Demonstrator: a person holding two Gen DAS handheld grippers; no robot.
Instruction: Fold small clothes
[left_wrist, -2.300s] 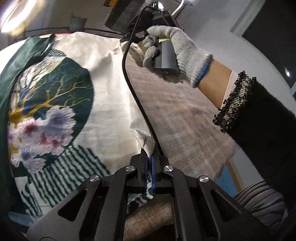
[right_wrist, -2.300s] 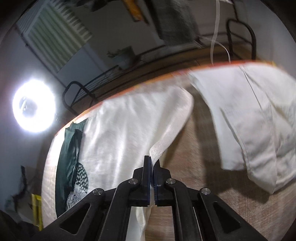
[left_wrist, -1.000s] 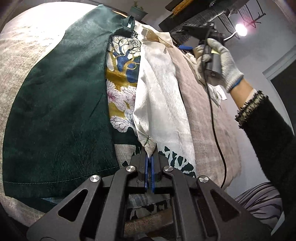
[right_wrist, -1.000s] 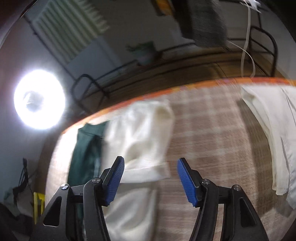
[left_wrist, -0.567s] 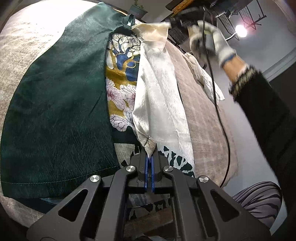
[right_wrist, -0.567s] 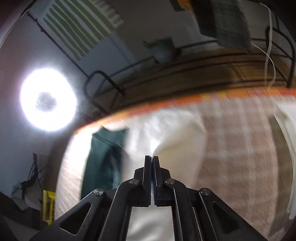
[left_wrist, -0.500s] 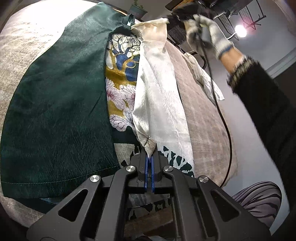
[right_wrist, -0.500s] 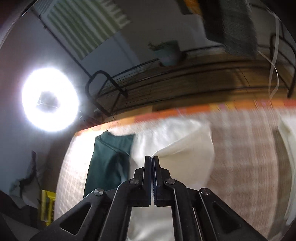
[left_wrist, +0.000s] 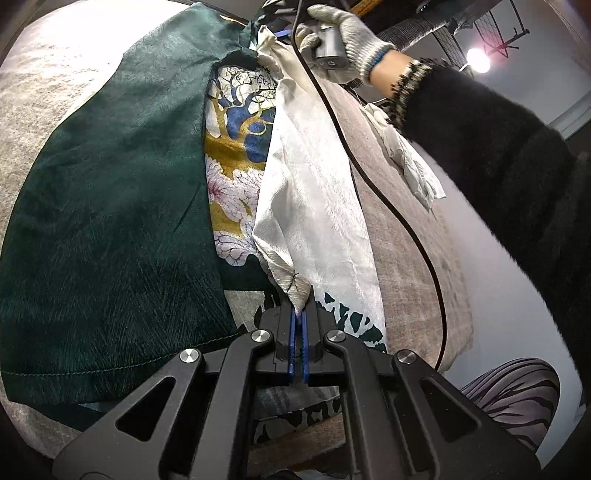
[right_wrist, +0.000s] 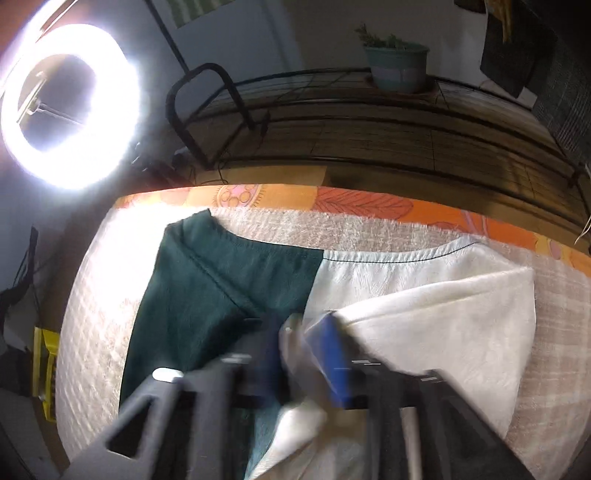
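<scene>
Since the earlier frames the right gripper (right_wrist: 295, 354) is travelling across the table, carrying the cream flap (left_wrist: 314, 184) over the printed middle of the garment (left_wrist: 236, 122) toward the dark green panel (left_wrist: 110, 206); a couple of seconds ago the print was lying wide open, and now only a narrow strip of the tree and flowers is showing between green and cream. The right gripper is smearing with motion in its own view, and a gap is showing between its blue pads (right_wrist: 332, 362), so it appears to be parting, though I cannot tell for sure. The left gripper (left_wrist: 298, 314) is staying pinched together on the near cream corner, just as before. The garment is lying on the beige woven cloth (left_wrist: 406, 229), with a second white piece (left_wrist: 410, 155) waiting further right. The gloved right hand (left_wrist: 343, 33) is working at the far edge. By my reading, the first lengthwise fold is nearly landing; releasing, smoothing, a crosswise fold and the other piece are remaining.
</scene>
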